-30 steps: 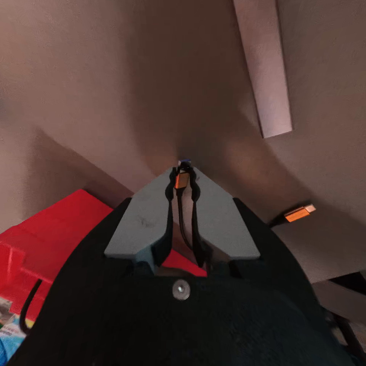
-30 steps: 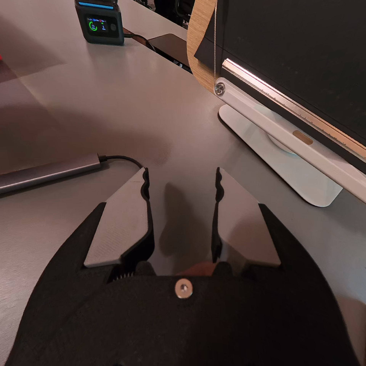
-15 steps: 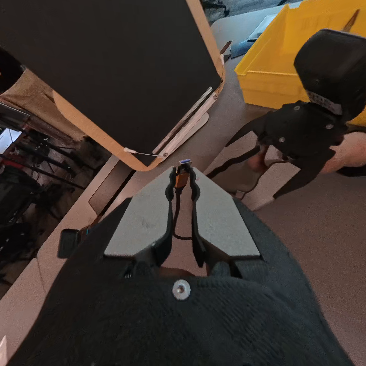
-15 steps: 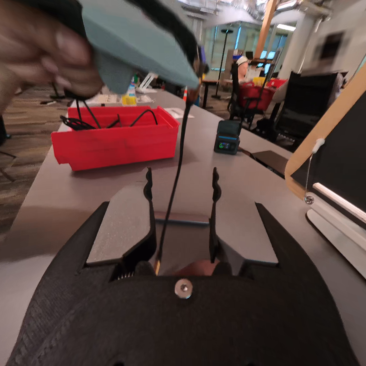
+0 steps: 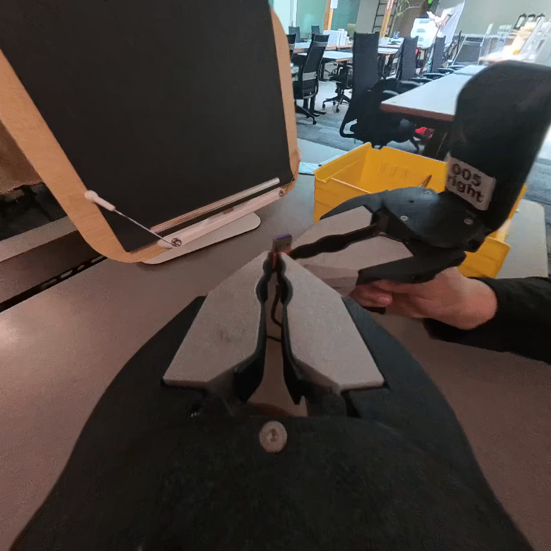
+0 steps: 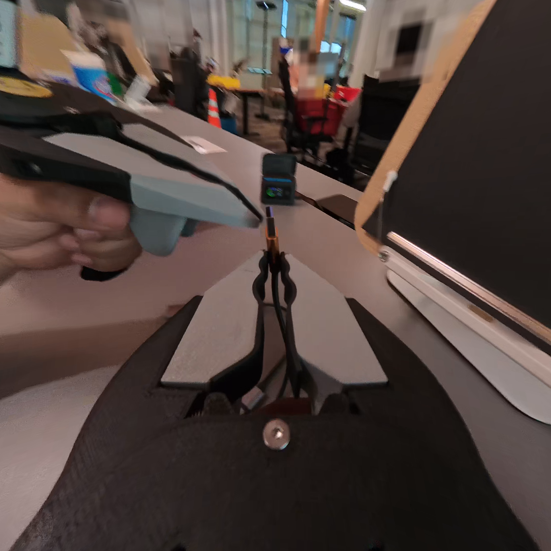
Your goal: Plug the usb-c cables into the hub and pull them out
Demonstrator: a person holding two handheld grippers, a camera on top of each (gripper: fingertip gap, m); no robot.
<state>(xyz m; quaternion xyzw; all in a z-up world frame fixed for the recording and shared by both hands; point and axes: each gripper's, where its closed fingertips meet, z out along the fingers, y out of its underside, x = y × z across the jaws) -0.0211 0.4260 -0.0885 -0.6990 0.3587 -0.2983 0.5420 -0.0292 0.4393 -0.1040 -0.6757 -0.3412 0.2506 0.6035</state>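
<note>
My left gripper (image 5: 275, 262) is shut on a cable plug (image 5: 281, 242) with a purple tip, held above the grey table (image 5: 89, 313). Its black cable runs back between the fingers. My right gripper (image 6: 272, 257) is shut on an orange plug with a metal tip (image 6: 272, 237), and a black cable (image 6: 280, 313) trails back between its fingers. The two plug tips sit close together in the air, nearly facing. The left gripper also shows in the right wrist view (image 6: 256, 220), and the right gripper shows in the left wrist view (image 5: 301, 252). The hub is out of sight.
A dark board in a wooden frame on a white stand (image 5: 208, 226) rises behind the grippers and also shows in the right wrist view (image 6: 477, 343). A yellow bin (image 5: 372, 179) stands at the far right. A small black device with a lit display (image 6: 278, 186) sits farther along the table. Only a small space, under 4 cm, lies between the two pairs of fingers.
The right gripper was open and empty; now it is shut on the orange plug. The left gripper lifted its plug off the table and swung round toward the right gripper.
</note>
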